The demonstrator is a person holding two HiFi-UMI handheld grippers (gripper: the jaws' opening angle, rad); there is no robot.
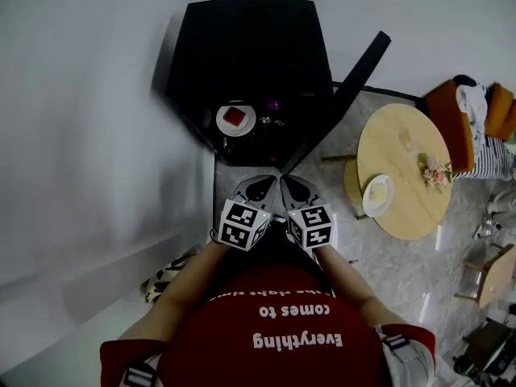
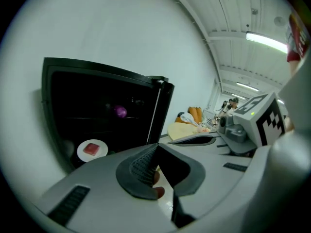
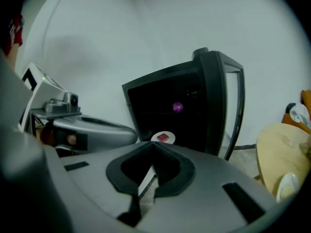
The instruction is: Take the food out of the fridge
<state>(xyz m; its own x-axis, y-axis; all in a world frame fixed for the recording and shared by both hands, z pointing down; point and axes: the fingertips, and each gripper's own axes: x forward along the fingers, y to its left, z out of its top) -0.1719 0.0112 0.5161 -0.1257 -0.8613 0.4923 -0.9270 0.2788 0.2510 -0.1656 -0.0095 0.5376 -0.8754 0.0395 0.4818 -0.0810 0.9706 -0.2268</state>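
Left tongs and right tongs both closed, empty, side by side, pointing at open fridge; red food flat on white plate inside.

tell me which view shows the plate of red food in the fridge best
The left gripper view: the plate appears largest there, whole, with the red piece plain on it. The head view shows it whole from above but smaller; the right gripper view shows it smallest.

left gripper: fingers together | right gripper: fingers together | side by side
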